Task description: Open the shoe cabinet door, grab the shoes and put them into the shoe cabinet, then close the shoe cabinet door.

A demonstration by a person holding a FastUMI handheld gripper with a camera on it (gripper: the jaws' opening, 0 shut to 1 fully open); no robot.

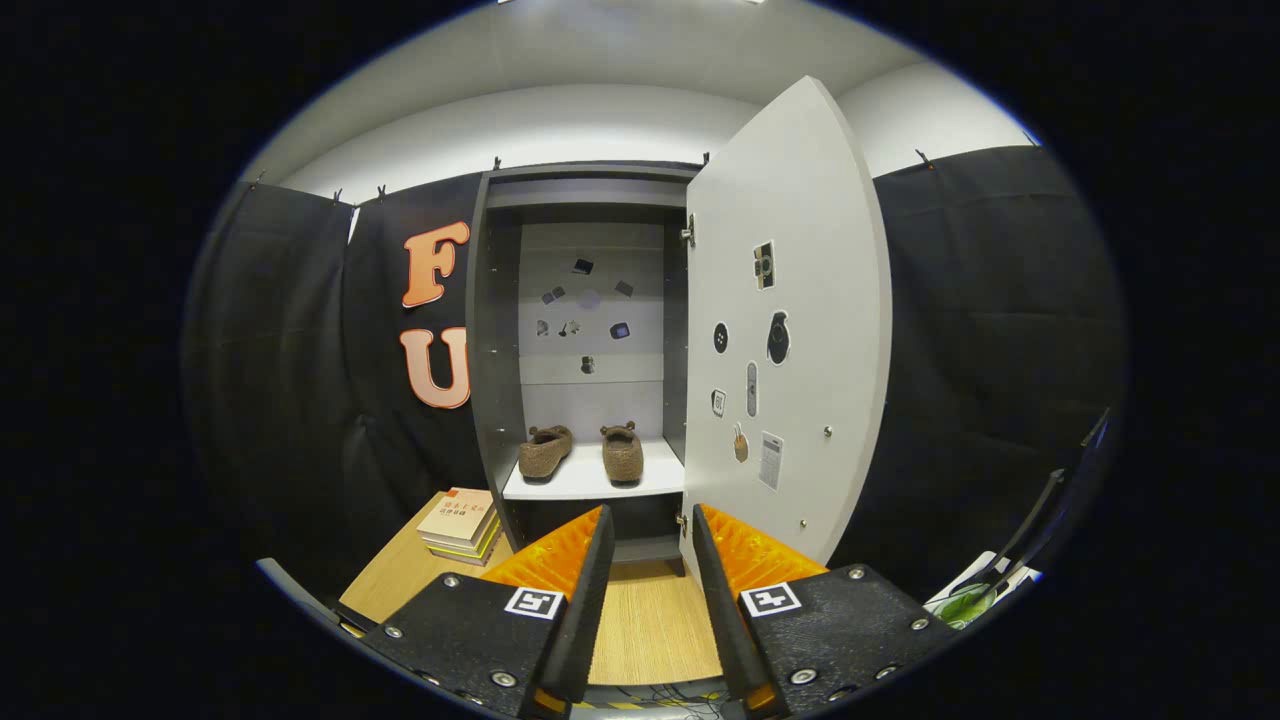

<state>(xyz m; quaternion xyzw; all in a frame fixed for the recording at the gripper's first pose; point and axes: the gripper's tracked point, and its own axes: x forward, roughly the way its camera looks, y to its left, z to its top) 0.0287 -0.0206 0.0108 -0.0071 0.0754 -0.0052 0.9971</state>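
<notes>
A tall grey shoe cabinet (497,350) stands beyond my fingers with its door (790,330) swung wide to the right. Two brown fuzzy shoes sit side by side on its white shelf (580,485): the left shoe (545,452) and the right shoe (621,453). Small stickers dot the cabinet's back wall and the inside of the door. My gripper (650,525) is open, well short of the cabinet, with nothing between its fingers. The door's lower edge is just ahead of the right finger (745,555).
A stack of books (458,525) lies on the wooden floor (650,620) to the left of the cabinet's foot. Black cloth walls flank the cabinet on both sides. A dark stand and something green (965,600) sit low at the right.
</notes>
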